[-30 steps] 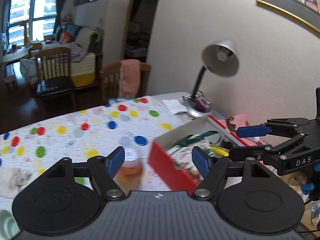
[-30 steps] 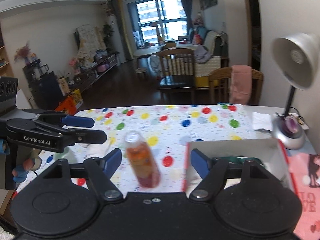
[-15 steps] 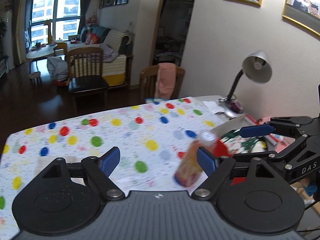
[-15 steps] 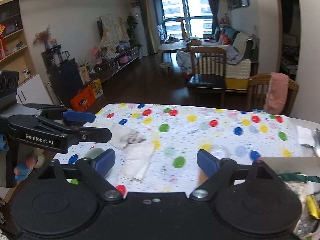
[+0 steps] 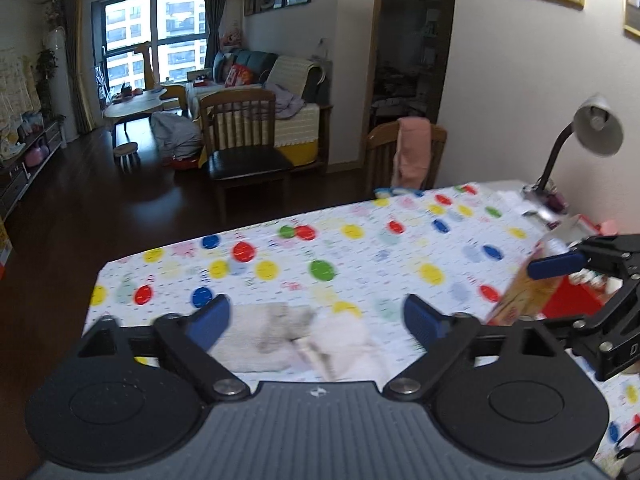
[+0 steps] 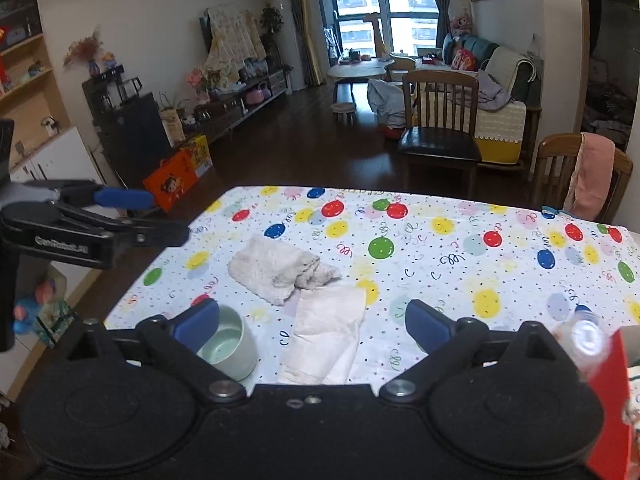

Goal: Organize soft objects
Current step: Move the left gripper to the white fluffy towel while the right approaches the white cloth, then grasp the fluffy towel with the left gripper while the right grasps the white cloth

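1. Looking out from the left wrist camera, the left gripper (image 5: 316,320) hangs over the near end of a table (image 5: 360,248) spread with a balloon-print cloth. Its jaws have just been opening and now stand wide, with nothing pressed between the blue pads; a fluffy grey-white cloth (image 5: 264,334) and a smoother white cloth (image 5: 344,344) lie on the table in the gap between them, both blurred. At the right edge the right gripper (image 5: 560,292) reaches in, with a tilted orange bottle (image 5: 524,296) and a red box (image 5: 572,304) behind it.

2. Seen from the right wrist camera, the right gripper (image 6: 312,320) has also just been opening and holds nothing. The fluffy grey-white cloth (image 6: 276,272) lies crumpled near the table's left side, touching the smoother white cloth (image 6: 324,336), which runs toward the camera. A pale green bowl (image 6: 228,344) stands just left of them, partly behind the left finger. The left gripper (image 6: 132,216) enters from the left, above the table's edge. A clear bottle cap (image 6: 584,338) and the red box's corner (image 6: 612,400) show at lower right.
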Demonstrator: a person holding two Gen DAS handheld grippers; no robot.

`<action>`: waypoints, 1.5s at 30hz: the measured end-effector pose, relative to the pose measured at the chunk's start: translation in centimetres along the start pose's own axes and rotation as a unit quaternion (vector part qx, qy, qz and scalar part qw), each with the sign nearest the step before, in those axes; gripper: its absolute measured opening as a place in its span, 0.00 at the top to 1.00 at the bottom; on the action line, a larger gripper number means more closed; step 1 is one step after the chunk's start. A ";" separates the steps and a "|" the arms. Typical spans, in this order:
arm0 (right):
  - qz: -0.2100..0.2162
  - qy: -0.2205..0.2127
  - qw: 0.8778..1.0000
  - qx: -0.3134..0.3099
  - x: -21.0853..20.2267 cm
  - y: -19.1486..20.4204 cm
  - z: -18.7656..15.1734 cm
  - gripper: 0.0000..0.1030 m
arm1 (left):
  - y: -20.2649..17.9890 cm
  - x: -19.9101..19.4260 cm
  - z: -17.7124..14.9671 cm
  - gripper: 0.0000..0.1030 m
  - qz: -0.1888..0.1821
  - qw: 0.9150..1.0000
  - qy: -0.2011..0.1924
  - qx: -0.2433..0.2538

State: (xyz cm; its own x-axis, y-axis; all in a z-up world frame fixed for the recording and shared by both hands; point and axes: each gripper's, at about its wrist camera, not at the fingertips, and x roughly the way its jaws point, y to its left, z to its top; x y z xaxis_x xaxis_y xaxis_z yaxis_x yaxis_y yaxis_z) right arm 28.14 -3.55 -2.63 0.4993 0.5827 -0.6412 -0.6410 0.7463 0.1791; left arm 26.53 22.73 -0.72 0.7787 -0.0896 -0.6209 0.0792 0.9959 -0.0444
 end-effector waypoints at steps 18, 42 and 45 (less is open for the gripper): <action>-0.037 0.080 0.996 0.027 12.0 -0.6 -1.7 0.01 | 7.6 13.5 -1.7 0.00 -0.012 0.997 0.082 0.008; -0.060 0.157 0.985 0.041 22.0 -1.0 -2.8 0.07 | 7.5 25.2 -4.4 0.00 -0.002 0.988 0.152 -0.023; -0.073 0.163 0.984 0.028 22.5 -0.8 -3.1 0.10 | 7.4 25.5 -4.5 0.01 0.004 0.989 0.149 -0.021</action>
State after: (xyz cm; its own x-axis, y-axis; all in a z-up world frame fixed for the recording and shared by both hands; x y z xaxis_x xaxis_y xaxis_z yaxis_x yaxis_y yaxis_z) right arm 38.08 7.99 -19.46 0.3650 0.3406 -0.8665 -0.5390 0.8362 0.1016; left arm 44.21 27.84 -20.40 0.5600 -0.0799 -0.8246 0.0424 0.9968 -0.0678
